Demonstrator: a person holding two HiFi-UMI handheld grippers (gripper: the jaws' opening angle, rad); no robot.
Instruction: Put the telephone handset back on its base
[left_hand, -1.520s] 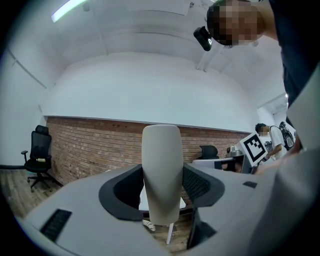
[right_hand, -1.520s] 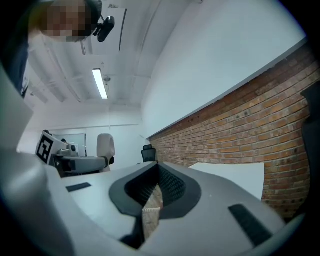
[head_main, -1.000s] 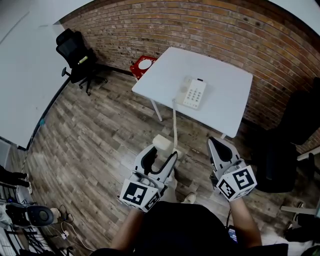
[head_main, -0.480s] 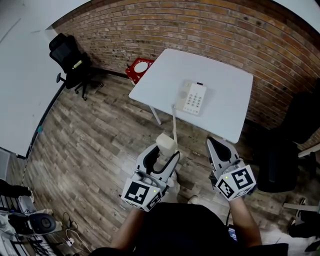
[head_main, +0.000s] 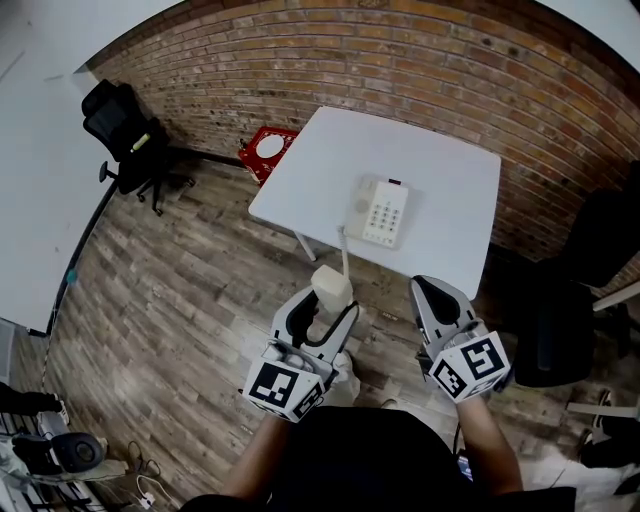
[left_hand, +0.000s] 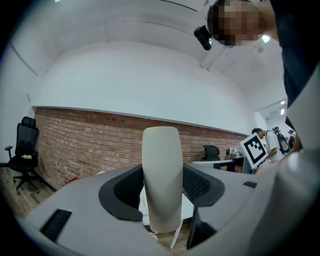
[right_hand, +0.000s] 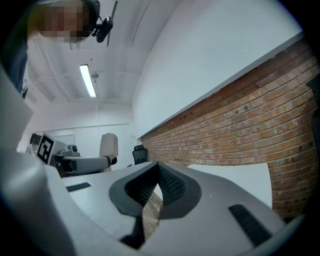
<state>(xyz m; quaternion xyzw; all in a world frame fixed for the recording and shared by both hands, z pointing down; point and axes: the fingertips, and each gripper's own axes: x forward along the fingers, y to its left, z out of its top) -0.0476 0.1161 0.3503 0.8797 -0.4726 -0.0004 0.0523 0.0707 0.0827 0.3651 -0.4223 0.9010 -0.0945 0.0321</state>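
Note:
A cream telephone base (head_main: 380, 212) with a keypad lies on a white table (head_main: 440, 170) in front of a brick wall. My left gripper (head_main: 322, 318) is shut on the cream handset (head_main: 332, 284), held upright off the table's near edge above the wooden floor. A cord (head_main: 345, 255) runs from the handset up to the base. In the left gripper view the handset (left_hand: 161, 180) stands between the jaws, with the base (left_hand: 142, 202) partly hidden behind it. My right gripper (head_main: 437, 300) hangs beside it to the right, shut and holding nothing (right_hand: 155, 182).
A black office chair (head_main: 122, 128) stands at the far left by the white wall. A red object (head_main: 267, 150) lies on the floor behind the table's left corner. Another dark chair (head_main: 585, 270) is at the right. Equipment and cables (head_main: 70, 455) sit at the lower left.
The table and base have drifted slightly left and nearer in the head view. Both grippers hold almost the same pose, the handset still in the left one.

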